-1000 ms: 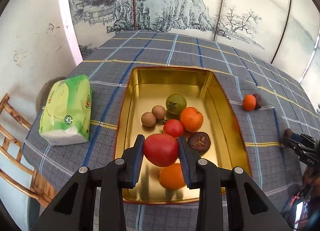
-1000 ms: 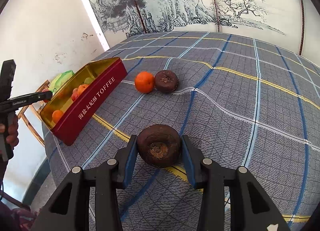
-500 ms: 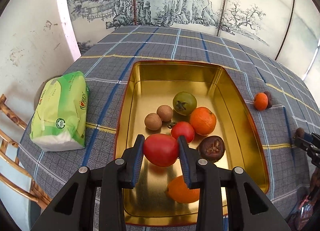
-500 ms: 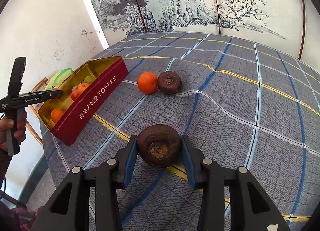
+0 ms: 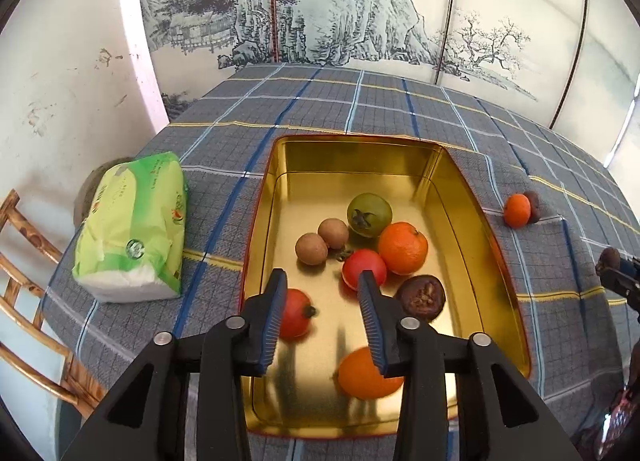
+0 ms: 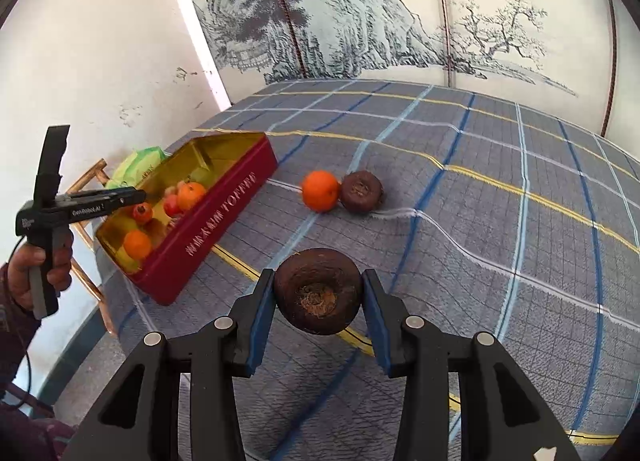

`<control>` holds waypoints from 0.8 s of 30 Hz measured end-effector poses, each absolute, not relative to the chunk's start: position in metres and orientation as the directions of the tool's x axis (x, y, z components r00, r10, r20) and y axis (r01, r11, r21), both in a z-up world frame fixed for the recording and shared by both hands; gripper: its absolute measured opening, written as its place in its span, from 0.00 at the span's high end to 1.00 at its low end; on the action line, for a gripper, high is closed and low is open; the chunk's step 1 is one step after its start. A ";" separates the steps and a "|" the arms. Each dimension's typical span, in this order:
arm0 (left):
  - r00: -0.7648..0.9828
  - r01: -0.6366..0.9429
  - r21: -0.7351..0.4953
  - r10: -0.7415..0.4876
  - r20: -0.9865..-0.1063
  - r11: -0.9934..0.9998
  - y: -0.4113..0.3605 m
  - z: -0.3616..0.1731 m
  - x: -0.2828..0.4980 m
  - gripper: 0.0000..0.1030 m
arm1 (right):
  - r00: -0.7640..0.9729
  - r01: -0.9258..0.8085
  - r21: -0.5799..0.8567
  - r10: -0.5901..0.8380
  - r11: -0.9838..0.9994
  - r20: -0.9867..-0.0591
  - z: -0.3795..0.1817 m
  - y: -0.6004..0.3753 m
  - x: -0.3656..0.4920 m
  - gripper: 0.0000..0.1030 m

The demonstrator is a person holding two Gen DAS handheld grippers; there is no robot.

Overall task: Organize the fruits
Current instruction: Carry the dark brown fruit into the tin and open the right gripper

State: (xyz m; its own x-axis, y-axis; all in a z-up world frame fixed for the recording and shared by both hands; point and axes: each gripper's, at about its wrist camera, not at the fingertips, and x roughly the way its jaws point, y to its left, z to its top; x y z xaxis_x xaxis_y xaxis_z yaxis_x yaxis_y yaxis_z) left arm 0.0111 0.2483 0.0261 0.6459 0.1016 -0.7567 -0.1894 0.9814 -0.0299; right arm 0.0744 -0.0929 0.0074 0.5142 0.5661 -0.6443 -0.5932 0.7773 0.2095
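Observation:
My left gripper (image 5: 322, 281) is open above the gold tin (image 5: 456, 181). A red fruit (image 5: 294, 313) lies in the tin just beside its left finger. The tin also holds a green fruit (image 5: 369, 214), two brown longans (image 5: 311, 248), a second red fruit (image 5: 362, 267), two oranges (image 5: 402, 247) and a dark brown fruit (image 5: 421, 297). My right gripper (image 6: 319, 285) is shut on a dark brown fruit (image 6: 318, 295) above the checked cloth. An orange (image 6: 320, 190) and another dark brown fruit (image 6: 362, 191) lie together on the cloth beyond it. The tin (image 6: 224, 213) is at the left.
A green tissue pack (image 5: 134, 229) lies left of the tin near the table edge. A wooden chair (image 5: 24, 261) stands below that edge. A painted screen (image 5: 320, 1) backs the table. The left gripper (image 6: 132, 195) shows over the tin in the right wrist view.
My left gripper has opened and let go of the red fruit, which now lies in the tin. My right gripper still holds the dark brown fruit and has moved slightly nearer the tin.

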 end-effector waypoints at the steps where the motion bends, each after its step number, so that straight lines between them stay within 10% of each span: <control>1: 0.643 -0.207 -0.019 0.122 -0.756 0.978 0.247 0.027 0.007 0.51 | 0.513 -0.599 0.208 0.571 0.773 -0.641 0.010 -0.091 0.074 0.62; 24: 0.733 -0.275 -0.027 0.191 -0.653 0.961 0.244 0.056 -0.068 0.42 | 0.321 -0.804 0.195 0.685 0.563 -0.654 0.032 0.052 0.059 0.62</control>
